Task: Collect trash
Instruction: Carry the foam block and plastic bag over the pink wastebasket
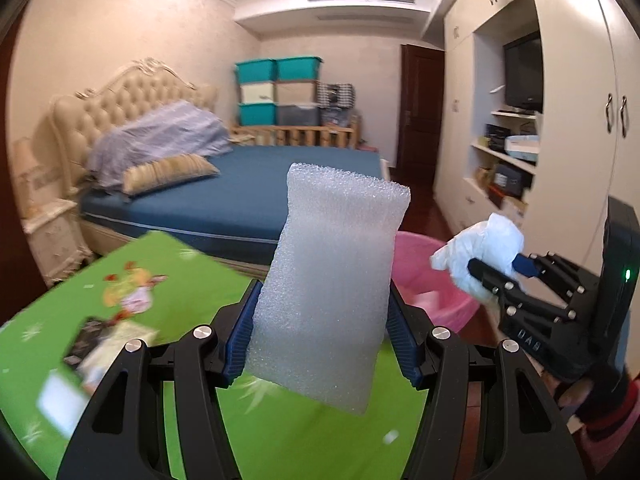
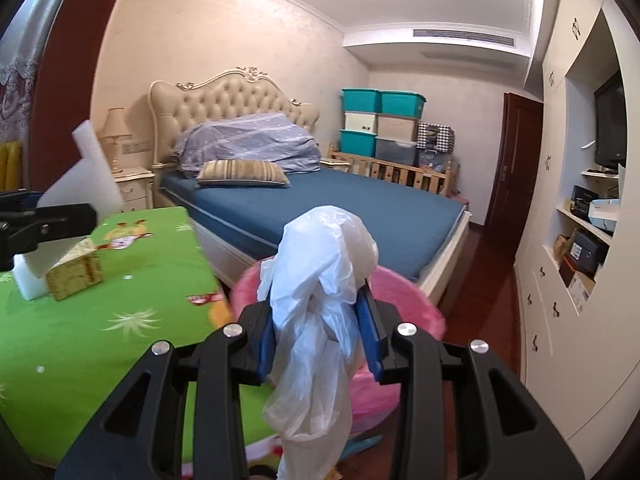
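1. Left wrist view: left gripper [image 1: 320,340] clenched on a white foam block [image 1: 328,292], blue pads pressed against both its sides; the block stands upright at frame centre, over the green mat [image 1: 160,280].
2. Same view, right edge: right gripper [image 1: 492,268] seen side-on, grasping a crumpled white bag [image 1: 484,248], above the pink bin [image 1: 432,280].
3. Right wrist view: right gripper [image 2: 320,340] holds the bag [image 2: 324,280] between its blue pads; the bag bulges above them and hangs below to the bottom edge. The jaws are partly apart, with the bag filling the gap.
4. Only the right view shows the gold tissue box [image 2: 76,272] on the mat [image 2: 120,300] at left, and the left gripper [image 2: 48,220] with the foam [image 2: 92,168] at the left edge.
5. Only the left view shows blurred flat packets [image 1: 104,344] on the mat, lower left.
6. Mat's far edge runs just beside the bed [image 2: 320,208]; the bin [image 2: 400,300] sits at the mat's corner, between bed and dark floor. There is open floor to the right, toward the cabinets [image 2: 560,320].
7. Bin contents: pale pink bits are seen inside in the left view; too blurred to tell what they are.
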`<action>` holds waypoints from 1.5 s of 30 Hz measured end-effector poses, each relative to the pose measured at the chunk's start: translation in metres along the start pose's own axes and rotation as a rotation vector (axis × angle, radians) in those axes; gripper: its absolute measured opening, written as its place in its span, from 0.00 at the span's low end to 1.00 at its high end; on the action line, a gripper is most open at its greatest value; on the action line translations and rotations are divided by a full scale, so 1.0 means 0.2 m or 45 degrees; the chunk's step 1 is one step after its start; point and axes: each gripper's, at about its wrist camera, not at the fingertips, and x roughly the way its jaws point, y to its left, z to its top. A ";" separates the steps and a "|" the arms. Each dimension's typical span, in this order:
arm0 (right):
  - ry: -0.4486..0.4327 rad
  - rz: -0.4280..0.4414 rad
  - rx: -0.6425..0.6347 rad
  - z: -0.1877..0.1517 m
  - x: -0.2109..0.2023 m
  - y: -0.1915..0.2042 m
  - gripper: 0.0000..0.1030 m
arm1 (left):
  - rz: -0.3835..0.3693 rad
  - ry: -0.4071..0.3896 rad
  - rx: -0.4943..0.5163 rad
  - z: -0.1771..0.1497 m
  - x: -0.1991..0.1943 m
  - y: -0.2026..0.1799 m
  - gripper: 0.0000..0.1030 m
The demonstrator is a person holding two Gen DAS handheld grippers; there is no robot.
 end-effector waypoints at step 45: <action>-0.012 0.280 0.094 0.04 0.08 0.37 0.89 | 0.255 -0.076 0.019 -0.09 -0.20 0.20 0.94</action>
